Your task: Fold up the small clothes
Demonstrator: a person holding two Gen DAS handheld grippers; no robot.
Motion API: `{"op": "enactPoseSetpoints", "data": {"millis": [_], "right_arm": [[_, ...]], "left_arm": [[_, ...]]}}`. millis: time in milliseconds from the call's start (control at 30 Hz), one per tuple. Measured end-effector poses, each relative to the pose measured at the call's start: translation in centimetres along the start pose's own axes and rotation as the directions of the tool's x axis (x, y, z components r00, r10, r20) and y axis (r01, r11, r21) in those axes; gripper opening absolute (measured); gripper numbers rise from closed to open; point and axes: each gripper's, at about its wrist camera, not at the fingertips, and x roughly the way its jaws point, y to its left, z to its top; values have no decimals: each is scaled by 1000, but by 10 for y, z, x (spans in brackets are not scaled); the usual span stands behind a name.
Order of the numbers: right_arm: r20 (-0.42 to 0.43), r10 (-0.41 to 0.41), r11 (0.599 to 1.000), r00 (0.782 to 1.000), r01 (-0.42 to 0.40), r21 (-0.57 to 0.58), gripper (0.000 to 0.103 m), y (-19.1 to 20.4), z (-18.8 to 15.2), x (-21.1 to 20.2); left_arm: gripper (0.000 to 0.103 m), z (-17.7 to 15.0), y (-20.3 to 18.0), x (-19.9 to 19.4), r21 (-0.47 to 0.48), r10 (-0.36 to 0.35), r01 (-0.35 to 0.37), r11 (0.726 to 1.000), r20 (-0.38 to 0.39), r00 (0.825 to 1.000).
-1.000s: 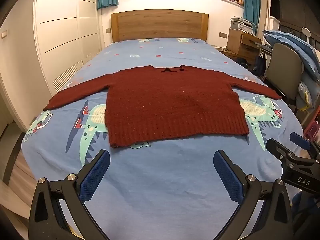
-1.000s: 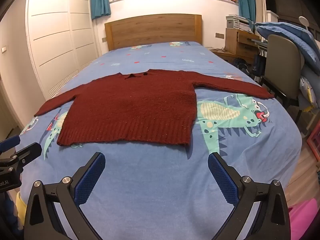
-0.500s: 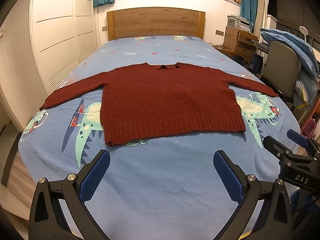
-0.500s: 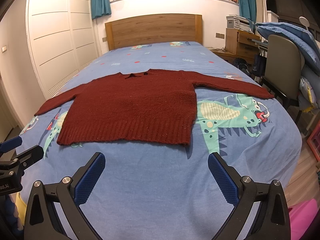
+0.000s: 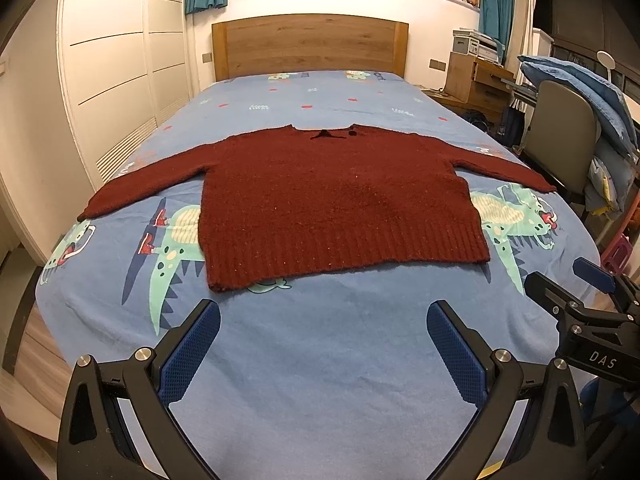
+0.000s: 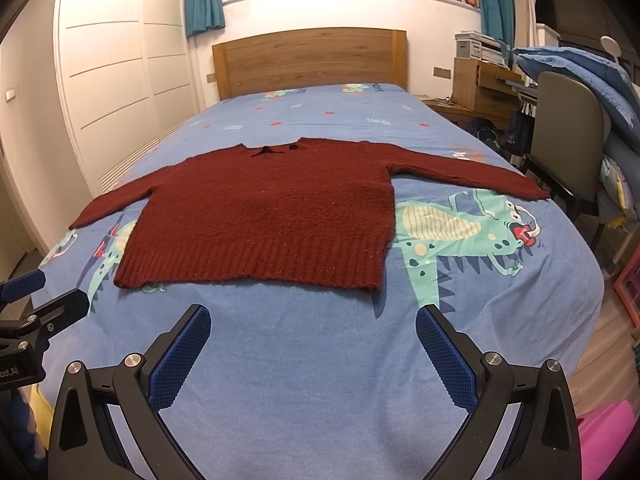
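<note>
A dark red knitted sweater [image 5: 332, 200] lies flat on the blue dinosaur-print bedsheet [image 5: 320, 360], both sleeves spread out, hem toward me. It also shows in the right wrist view [image 6: 272, 216]. My left gripper [image 5: 323, 340] is open and empty, held above the sheet a little short of the hem. My right gripper [image 6: 313, 344] is open and empty, also short of the hem. The right gripper shows at the right edge of the left wrist view [image 5: 576, 300]; the left gripper shows at the left edge of the right wrist view [image 6: 36, 300].
A wooden headboard [image 5: 310, 46] stands at the far end. White wardrobe doors [image 5: 112, 76] line the left side. A grey chair [image 5: 560, 140] with blue bedding, a wooden desk [image 5: 476, 80] and a pink box [image 6: 604, 440] stand to the right.
The left wrist view has shifted slightly, with the sweater sliding a little left and up in frame. The right wrist view is almost unchanged. Both grippers stay open.
</note>
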Motion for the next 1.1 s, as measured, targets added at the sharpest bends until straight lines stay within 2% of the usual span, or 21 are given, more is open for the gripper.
{"op": "enactPoseSetpoints", "data": {"millis": [567, 1100], "right_arm": [[-13, 9, 1000, 1000, -9, 2, 103, -3, -2, 5], [-29, -6, 1000, 1000, 6, 10, 103, -7, 5, 12]], "left_arm": [[102, 3, 2, 7, 7, -1, 1, 1000, -20, 1000], [102, 16, 7, 17, 17, 99, -98, 995, -24, 995]]}}
